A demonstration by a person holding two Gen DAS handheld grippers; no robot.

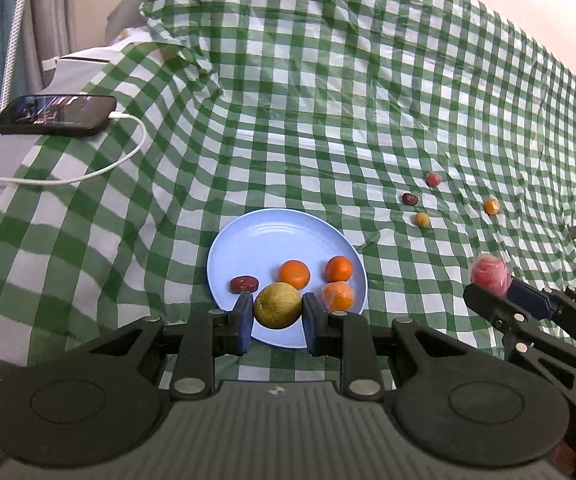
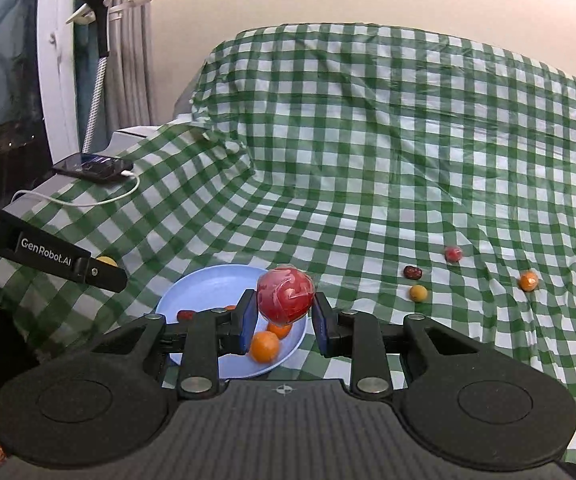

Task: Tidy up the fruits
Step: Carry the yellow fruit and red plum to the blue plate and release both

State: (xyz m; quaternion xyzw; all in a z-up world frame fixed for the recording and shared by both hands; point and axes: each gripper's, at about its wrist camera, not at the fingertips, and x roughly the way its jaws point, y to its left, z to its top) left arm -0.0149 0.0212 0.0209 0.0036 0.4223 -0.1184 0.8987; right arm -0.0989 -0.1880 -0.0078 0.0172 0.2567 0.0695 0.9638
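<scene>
**Gripper states, both hands**

Left gripper [image 1: 277, 316]: blue-padded fingers [image 1: 243, 322] flank a yellow-green round fruit [image 1: 277, 306]; contact not resolvable. Right gripper [image 2: 285, 320]: jaws clamped on a red plastic-wrapped round fruit [image 2: 285, 294], held aloft (also visible from left wrist).
</scene>
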